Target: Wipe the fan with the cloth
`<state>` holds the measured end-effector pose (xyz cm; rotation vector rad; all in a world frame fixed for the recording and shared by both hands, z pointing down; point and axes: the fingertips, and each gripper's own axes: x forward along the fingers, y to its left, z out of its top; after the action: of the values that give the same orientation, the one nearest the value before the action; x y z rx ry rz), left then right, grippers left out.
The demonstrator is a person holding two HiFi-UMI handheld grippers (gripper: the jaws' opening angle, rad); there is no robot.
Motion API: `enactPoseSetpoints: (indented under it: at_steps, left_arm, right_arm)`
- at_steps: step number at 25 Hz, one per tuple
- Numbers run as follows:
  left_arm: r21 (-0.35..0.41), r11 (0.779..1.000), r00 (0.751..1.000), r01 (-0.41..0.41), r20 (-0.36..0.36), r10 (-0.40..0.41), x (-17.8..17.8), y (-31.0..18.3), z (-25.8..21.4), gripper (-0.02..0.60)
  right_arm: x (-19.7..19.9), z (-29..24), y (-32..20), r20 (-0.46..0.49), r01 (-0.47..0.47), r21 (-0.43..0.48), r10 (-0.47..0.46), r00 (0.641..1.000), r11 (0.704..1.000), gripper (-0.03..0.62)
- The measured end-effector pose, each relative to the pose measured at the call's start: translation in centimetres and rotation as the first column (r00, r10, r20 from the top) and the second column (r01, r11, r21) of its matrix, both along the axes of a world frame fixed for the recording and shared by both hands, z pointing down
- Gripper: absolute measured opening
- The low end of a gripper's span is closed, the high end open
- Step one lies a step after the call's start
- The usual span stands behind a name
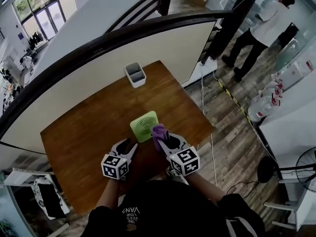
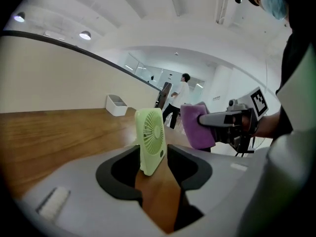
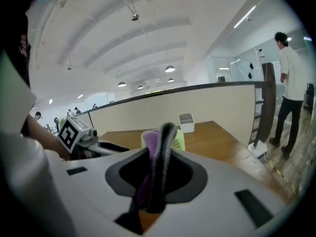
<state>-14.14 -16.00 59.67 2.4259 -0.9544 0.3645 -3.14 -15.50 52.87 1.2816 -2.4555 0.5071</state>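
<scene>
Left gripper (image 1: 127, 144): jaws wide apart, nothing pinched; fan (image 1: 143, 125) stands just ahead, in line with gap. Right gripper (image 1: 163, 138): jaws clamped on purple cloth (image 1: 158, 131), cloth just beside fan's front. Fan: pale green, flat square housing, round slotted grille, small dark knob at lower corner. Stands upright on wooden table (image 1: 84, 132), near person's side, grille face turned toward right gripper. White bin (image 1: 135, 74) at table's far edge; contents not discernible.

A wooden table (image 1: 84, 132) bears a green fan (image 1: 144, 126) and white bin (image 1: 135, 74).
</scene>
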Motion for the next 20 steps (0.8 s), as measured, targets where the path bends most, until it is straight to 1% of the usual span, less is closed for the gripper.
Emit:
enactPoseSetpoints:
  at_steps: [2,4,7,10,12,16,20]
  left_arm:
    - [0.005,1.0,1.0,-0.025,0.019,0.024,0.3,-0.5,0.6,0.158]
    - [0.003,0.999,0.999,-0.032,0.029,0.032,0.5,-1.2,1.2,0.158]
    - [-0.01,0.999,0.999,-0.035,0.03,0.036,0.9,-1.7,2.0,0.158]
    - [-0.021,0.998,0.998,-0.057,0.033,0.058,1.7,-2.0,2.8,0.158]
    - [-0.027,0.997,0.996,-0.069,0.045,0.071,2.1,-2.2,3.3,0.158]
    - [-0.022,0.998,0.996,-0.067,0.062,0.068,2.7,-2.9,4.0,0.158]
    - [0.004,0.998,0.995,-0.056,0.084,0.056,2.7,-3.4,4.3,0.146]
  right_arm:
    - [-0.6,0.1,-0.2,-0.034,0.017,0.013,-0.017,0.999,1.0,0.092]
    - [-1.1,0.3,-0.5,-0.052,0.026,0.022,-0.025,0.998,0.999,0.092]
    - [-1.8,0.7,-0.7,-0.069,0.034,0.022,-0.032,0.997,0.999,0.092]
    - [-2.5,0.8,-0.9,-0.082,0.048,0.024,-0.046,0.996,0.999,0.093]
    - [-3.1,0.9,-1.2,-0.097,0.07,0.029,-0.066,0.993,0.997,0.092]
    - [-4.2,1.0,-2.2,-0.132,0.127,0.042,-0.12,0.984,0.991,0.092]
    - [-5.9,1.3,-2.9,-0.147,0.188,0.055,-0.178,0.973,0.981,0.092]
